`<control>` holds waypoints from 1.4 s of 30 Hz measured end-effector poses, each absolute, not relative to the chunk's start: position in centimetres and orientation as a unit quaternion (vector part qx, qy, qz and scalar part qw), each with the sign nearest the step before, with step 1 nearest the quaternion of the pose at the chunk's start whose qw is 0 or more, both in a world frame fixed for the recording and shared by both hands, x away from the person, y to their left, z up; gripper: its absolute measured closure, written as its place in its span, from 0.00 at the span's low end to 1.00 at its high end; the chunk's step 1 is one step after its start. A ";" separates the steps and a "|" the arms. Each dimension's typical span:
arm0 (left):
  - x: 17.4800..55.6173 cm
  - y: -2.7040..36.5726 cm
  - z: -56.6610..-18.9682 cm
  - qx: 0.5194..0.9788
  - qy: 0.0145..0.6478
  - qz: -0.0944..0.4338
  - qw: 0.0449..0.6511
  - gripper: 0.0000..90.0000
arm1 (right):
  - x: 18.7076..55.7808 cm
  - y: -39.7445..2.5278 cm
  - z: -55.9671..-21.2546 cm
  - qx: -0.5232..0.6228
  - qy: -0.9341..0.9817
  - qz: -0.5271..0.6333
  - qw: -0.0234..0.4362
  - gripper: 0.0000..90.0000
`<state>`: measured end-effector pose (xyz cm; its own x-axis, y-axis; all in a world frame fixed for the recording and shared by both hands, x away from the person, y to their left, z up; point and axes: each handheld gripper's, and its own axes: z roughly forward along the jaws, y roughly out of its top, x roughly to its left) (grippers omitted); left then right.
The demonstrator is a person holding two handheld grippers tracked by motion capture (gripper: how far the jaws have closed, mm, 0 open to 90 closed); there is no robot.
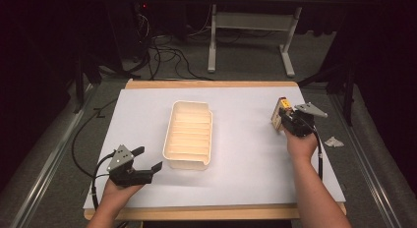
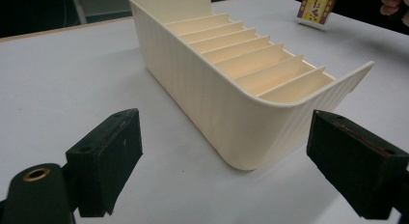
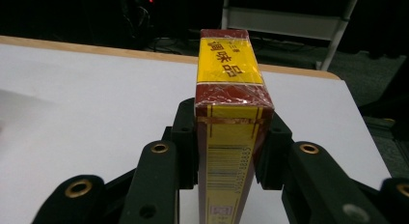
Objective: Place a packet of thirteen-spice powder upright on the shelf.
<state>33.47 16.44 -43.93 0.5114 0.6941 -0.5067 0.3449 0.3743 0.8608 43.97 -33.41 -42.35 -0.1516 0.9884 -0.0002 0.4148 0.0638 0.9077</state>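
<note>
Box: the right gripper [image 3: 226, 161] has its fingers closed on a red-and-yellow box [image 3: 231, 118], held on edge at the right of the worktop [image 1: 246, 164], likely for slotting.
Box axis: its long side points away from the hand.
Tray: the slotted tray [image 1: 189, 134] sits mid-worktop, long axis near to far.
Left gripper [image 2: 231, 161]: fingers wide, empty, by the tray's near end, likely to steady it.
</note>
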 end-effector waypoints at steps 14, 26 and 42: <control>33.5 16.4 -44.2 0.551 0.474 0.141 0.672 0.16 | 41.6 -33.4 -42.1 0.515 0.663 0.423 0.341 0.76; 33.3 16.2 -44.2 0.547 0.477 0.144 0.672 0.16 | 40.5 -34.1 -41.8 0.498 0.669 0.428 0.348 0.76; 33.6 16.3 -44.4 0.552 0.483 0.142 0.664 0.16 | 39.9 -33.3 -40.9 0.464 0.691 0.448 0.326 0.76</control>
<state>33.61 16.35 -44.39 0.4924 0.7230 -0.4845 0.3448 0.3491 0.8713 39.86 -33.26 -40.91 -0.3569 0.9335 -0.0347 0.3491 0.1678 0.9219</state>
